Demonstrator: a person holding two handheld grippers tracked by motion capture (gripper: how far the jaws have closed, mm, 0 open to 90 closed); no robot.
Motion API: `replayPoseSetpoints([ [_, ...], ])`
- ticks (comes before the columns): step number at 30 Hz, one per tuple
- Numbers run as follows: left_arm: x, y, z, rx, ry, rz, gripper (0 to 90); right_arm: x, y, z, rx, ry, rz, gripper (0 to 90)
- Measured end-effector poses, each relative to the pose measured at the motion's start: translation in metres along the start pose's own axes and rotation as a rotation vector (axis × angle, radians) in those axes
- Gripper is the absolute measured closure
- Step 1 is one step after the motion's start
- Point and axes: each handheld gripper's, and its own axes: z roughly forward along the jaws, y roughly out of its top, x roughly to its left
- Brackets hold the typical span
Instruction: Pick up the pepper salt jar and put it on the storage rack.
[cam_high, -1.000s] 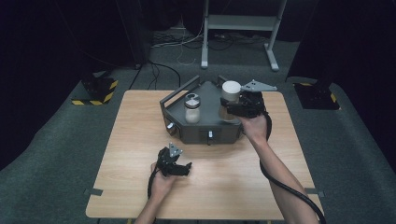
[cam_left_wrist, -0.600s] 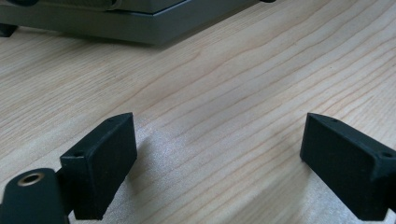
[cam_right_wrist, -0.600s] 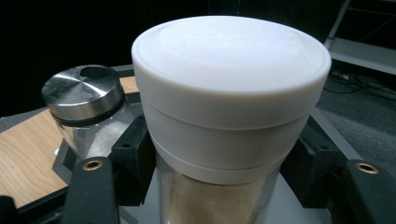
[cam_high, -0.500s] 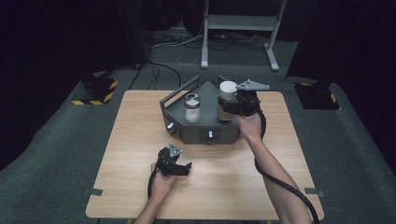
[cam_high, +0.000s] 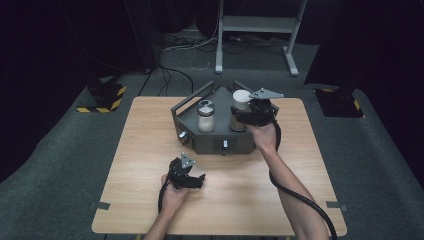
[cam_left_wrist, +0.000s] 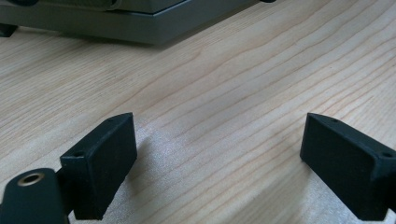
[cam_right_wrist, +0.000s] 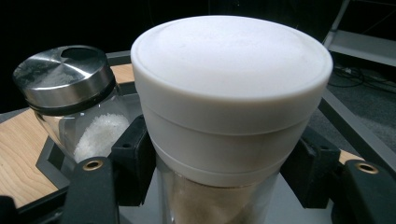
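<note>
A jar with a white lid (cam_high: 241, 99) (cam_right_wrist: 231, 93) and brownish contents stands at the right of a grey angular tray (cam_high: 210, 144) at the back of the wooden table (cam_high: 145, 130). My right gripper (cam_high: 240, 116) (cam_right_wrist: 222, 161) is shut on this jar, its jaws pressed against the sides just under the lid. Left of it in the tray is a glass shaker with a metal lid (cam_high: 206, 116) (cam_right_wrist: 74, 93), holding white grains. My left gripper (cam_high: 198, 180) (cam_left_wrist: 217, 158) rests open on the table in front of the tray, with nothing between its jaws.
The tray has raised rails along its back edges (cam_right_wrist: 348, 119) and small knobs on its front wall (cam_high: 225, 145). Bare wood lies left, right and in front of the tray. On the floor are yellow-black striped blocks (cam_high: 102, 97) and a metal stand (cam_high: 255, 25).
My right gripper has shifted a little to the left, and the white-lidded jar has moved slightly left with it. The left gripper has stayed where it was.
</note>
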Motion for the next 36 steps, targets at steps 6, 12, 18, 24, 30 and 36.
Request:
replayPoseSetpoints([
  [6, -0.0001, -0.0001, 0.0000, -0.001, 0.000, -0.001, 10.7, -0.0003, -0.0029, 0.0002, 0.002, -0.001, -0.003, 34.4],
  [12, -0.0001, -0.0002, 0.0001, -0.001, 0.000, -0.001, 10.7, -0.0007, -0.0059, -0.0003, -0.006, -0.003, -0.006, 34.4],
  [18, -0.0001, -0.0002, 0.0001, -0.001, 0.000, -0.001, 10.7, -0.0007, -0.0084, -0.0016, -0.011, 0.000, -0.015, 34.4],
  [24, 0.0000, 0.0000, 0.0000, 0.000, 0.000, 0.000, 10.7, 0.0010, -0.0086, -0.0023, -0.007, -0.005, -0.032, 34.3],
  [30, 0.0000, 0.0000, 0.0000, 0.000, 0.000, 0.000, 10.7, 0.0003, -0.0090, -0.0020, -0.008, -0.003, -0.030, 34.1],
  [36, -0.0001, -0.0002, 0.0001, -0.001, 0.000, -0.001, 10.7, -0.0016, -0.0088, -0.0020, -0.006, 0.005, -0.029, 33.5],
])
